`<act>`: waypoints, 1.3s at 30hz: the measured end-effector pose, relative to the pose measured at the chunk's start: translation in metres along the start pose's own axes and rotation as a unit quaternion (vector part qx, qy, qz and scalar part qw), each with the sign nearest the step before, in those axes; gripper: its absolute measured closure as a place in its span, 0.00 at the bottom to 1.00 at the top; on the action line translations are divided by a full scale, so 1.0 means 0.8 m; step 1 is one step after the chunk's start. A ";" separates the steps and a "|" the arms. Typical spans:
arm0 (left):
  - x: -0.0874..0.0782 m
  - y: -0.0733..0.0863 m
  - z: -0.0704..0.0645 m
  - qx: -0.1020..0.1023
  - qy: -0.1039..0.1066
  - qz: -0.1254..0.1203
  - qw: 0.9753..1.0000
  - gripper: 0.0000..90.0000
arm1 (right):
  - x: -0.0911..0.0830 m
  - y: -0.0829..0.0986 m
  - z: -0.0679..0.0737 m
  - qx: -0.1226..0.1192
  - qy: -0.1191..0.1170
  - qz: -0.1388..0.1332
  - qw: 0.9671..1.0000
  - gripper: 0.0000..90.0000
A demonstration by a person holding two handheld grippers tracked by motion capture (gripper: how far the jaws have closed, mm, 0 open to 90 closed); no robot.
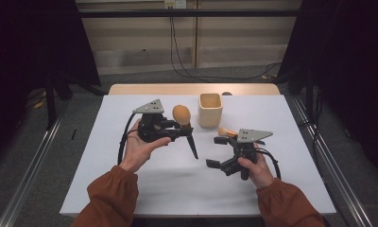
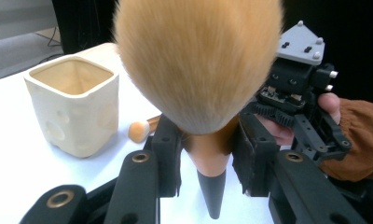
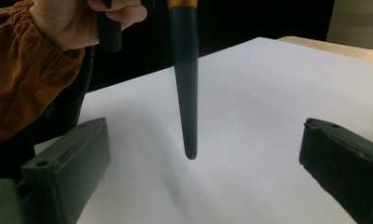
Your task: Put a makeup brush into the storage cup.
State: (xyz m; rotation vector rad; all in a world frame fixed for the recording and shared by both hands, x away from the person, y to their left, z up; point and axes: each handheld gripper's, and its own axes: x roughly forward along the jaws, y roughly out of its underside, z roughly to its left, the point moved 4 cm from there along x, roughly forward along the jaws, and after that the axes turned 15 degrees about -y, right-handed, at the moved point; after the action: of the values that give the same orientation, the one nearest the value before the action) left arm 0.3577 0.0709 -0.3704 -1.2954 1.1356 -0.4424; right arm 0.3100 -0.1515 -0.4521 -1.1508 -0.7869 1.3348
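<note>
L gripper (image 1: 175,128) clenched on big makeup brush (image 1: 181,115), grip at the copper ferrule just under the bristle head; dark handle hangs down and toward the person, tip clear of the tabletop (image 1: 144,189). R gripper (image 1: 219,151) released, jaws wide apart, nothing between them, low over the tabletop just R of the brush handle. Cream square cup (image 1: 210,109) stands upright behind both, empty as far as I can see. Small brush (image 1: 225,132) lies flat btwn cup and R gripper.

Risks (judgement):
- Grip sits on the tapered ferrule, so the brush could slide or swing in the jaws if L hand tilts fast.
- If brush goes to the cup handle-first, long handle may catch the rim and tip the cup; it looks light.
- R gripper close to the small brush; a careless sweep would roll it away.
- Handover to R: handle is thin, smooth, tapered, so a pinch near the tip could slip.

View diffs:
- L gripper view: bristle head (image 2: 198,60) very close, ferrule wedged btwn the pads, plus dimples on the cup wall (image 2: 75,109) and small brush (image 2: 140,131) beside the cup. High view is too coarse for that.
- R gripper view: handle tip (image 3: 190,151) hangs above the tabletop with a gap, shadow under it; both own jaws spread wide.
- High view alone gives the layout of all 4 items.
</note>
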 end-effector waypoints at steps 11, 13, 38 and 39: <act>0.015 0.002 -0.008 0.020 0.008 0.034 0.999 0.72 | 0.008 -0.006 0.002 -0.010 0.001 0.005 1.000 0.04; 0.017 0.001 -0.010 0.016 0.014 0.034 0.999 0.72 | 0.009 -0.007 0.001 -0.008 0.001 0.005 1.000 0.05; 0.034 0.008 -0.018 0.023 0.013 0.049 0.998 0.72 | 0.042 -0.029 -0.008 -0.006 0.019 0.018 1.000 0.55; 0.034 0.008 -0.018 0.022 0.014 0.050 0.998 0.72 | 0.041 -0.030 -0.008 -0.005 0.019 0.015 1.000 0.59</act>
State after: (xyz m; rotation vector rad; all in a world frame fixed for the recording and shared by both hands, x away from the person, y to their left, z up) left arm 0.3556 0.0435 -0.3855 -1.1930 1.2014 -0.4103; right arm 0.3278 -0.1172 -0.4374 -1.1965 -0.7511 1.3308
